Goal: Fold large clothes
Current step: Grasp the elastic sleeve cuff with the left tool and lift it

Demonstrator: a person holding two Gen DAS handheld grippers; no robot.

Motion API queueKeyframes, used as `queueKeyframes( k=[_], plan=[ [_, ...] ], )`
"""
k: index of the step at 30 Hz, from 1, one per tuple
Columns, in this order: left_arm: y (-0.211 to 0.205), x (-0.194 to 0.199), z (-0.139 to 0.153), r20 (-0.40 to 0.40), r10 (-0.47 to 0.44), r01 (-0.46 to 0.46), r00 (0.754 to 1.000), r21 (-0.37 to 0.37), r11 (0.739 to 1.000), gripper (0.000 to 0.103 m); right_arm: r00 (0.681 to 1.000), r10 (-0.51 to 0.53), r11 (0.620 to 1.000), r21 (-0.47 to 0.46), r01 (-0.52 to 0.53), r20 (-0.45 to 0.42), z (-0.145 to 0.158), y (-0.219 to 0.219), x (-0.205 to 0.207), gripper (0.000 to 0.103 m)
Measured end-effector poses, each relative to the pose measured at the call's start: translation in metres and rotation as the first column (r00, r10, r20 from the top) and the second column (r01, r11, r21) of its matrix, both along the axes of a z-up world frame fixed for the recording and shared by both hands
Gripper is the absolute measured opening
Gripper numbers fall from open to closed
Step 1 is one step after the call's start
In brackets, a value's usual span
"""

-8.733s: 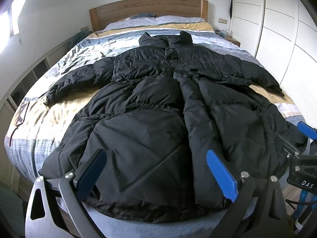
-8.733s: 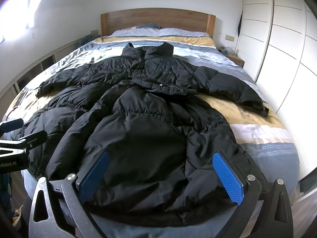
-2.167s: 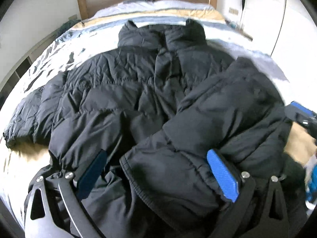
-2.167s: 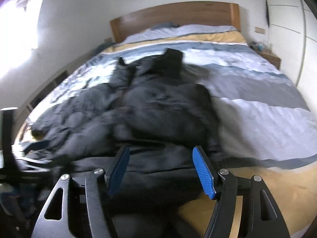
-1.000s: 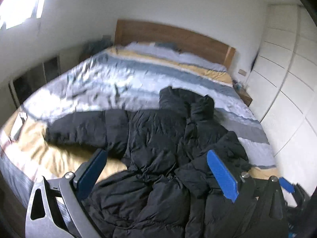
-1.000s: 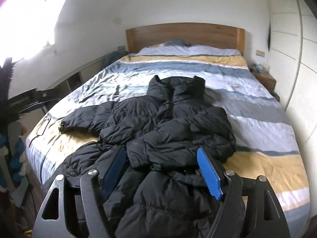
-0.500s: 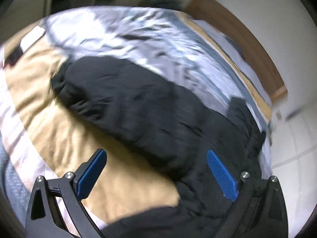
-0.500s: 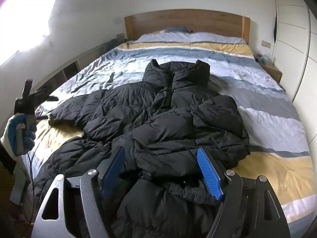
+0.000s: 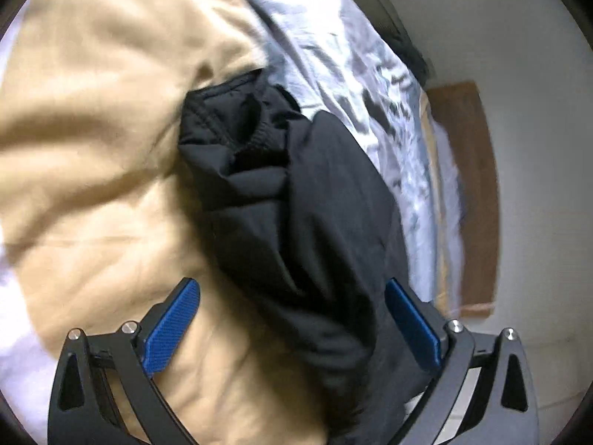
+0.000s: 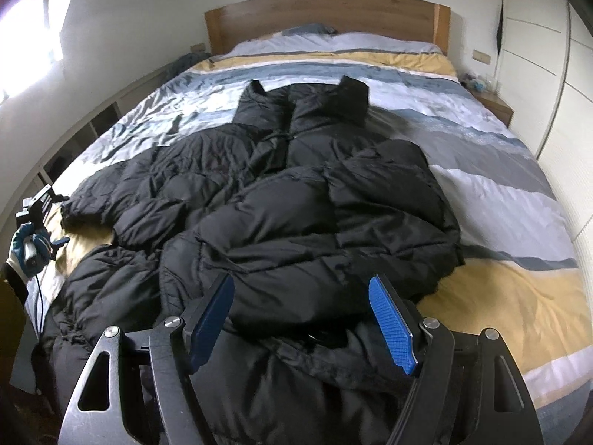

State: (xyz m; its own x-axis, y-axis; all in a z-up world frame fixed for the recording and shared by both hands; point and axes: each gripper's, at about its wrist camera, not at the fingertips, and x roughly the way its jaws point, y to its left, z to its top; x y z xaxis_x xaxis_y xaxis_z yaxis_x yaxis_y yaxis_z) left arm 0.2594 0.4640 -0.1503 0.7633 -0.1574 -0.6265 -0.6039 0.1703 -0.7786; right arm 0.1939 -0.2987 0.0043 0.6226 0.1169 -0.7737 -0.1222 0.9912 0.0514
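A black puffer coat [image 10: 296, 204] lies spread on the bed, collar toward the headboard. Its right sleeve is folded across the chest. The other sleeve [image 10: 111, 193] stretches out to the left. In the left wrist view that sleeve [image 9: 296, 204] runs between my left gripper's [image 9: 292, 319] open blue pads, with the cuff [image 9: 229, 122] ahead; the pads do not press on it. The right wrist view shows the left gripper [image 10: 57, 218] in a gloved hand [image 10: 27, 248] beside the cuff. My right gripper [image 10: 301, 319] hangs open above the coat's lower part, holding nothing.
The bed has a striped yellow, grey and white cover [image 10: 519, 282] and a wooden headboard [image 10: 326, 11]. Pillows [image 10: 333, 40] lie at the head. White wardrobe doors [image 10: 537, 55] and a nightstand [image 10: 494, 105] stand on the right, low shelves [image 10: 92, 122] on the left.
My left gripper has swung down and rolled, coming in close over the outstretched sleeve. The right gripper has sunk a little toward the coat. Both jaws stay as wide as before.
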Motion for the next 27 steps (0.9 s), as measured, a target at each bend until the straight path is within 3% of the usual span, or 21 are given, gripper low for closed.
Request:
queueKeyframes(
  k=[3,7,11,13,16,18,23,27],
  plan=[
    [0.004,-0.002,-0.005,0.053,0.028,-0.025,0.998,-0.048,0.999,0.097,1.000,-0.021,1.000,-0.008,0.021,0.002,0.003,-0.007,-0.005,0.074],
    [0.003,-0.002,-0.009,0.148,0.062,-0.040,0.987,-0.148,0.988,0.072,0.999,-0.042,0.999,-0.016,0.042,0.009,0.008,-0.015,-0.011,0.075],
    [-0.005,0.008,-0.008,0.157,0.020,0.003,0.987,-0.145,0.989,0.061,0.999,-0.048,0.999,-0.021,0.049,0.015,0.012,-0.018,-0.017,0.075],
    [-0.007,0.011,-0.009,0.163,0.018,0.006,0.987,-0.148,0.989,0.045,0.999,-0.042,0.999,-0.033,0.043,0.019,0.014,-0.017,-0.022,0.075],
    [-0.006,0.011,-0.004,0.167,0.019,0.001,0.986,-0.121,0.993,0.019,0.999,-0.043,0.998,-0.046,0.044,0.022,0.017,-0.019,-0.027,0.075],
    [-0.004,0.011,0.001,0.170,0.013,0.001,0.985,-0.085,0.996,0.013,0.998,-0.054,0.997,-0.049,0.056,0.026,0.019,-0.023,-0.029,0.075],
    [-0.014,0.010,0.025,0.176,-0.032,0.033,0.984,-0.005,0.999,0.008,0.995,-0.094,0.995,-0.025,0.095,0.036,0.020,-0.035,-0.033,0.075],
    [-0.026,0.011,0.055,0.177,-0.105,0.088,0.979,0.101,0.991,0.007,0.993,-0.104,0.994,-0.011,0.105,0.051,0.025,-0.040,-0.041,0.075]
  ],
)
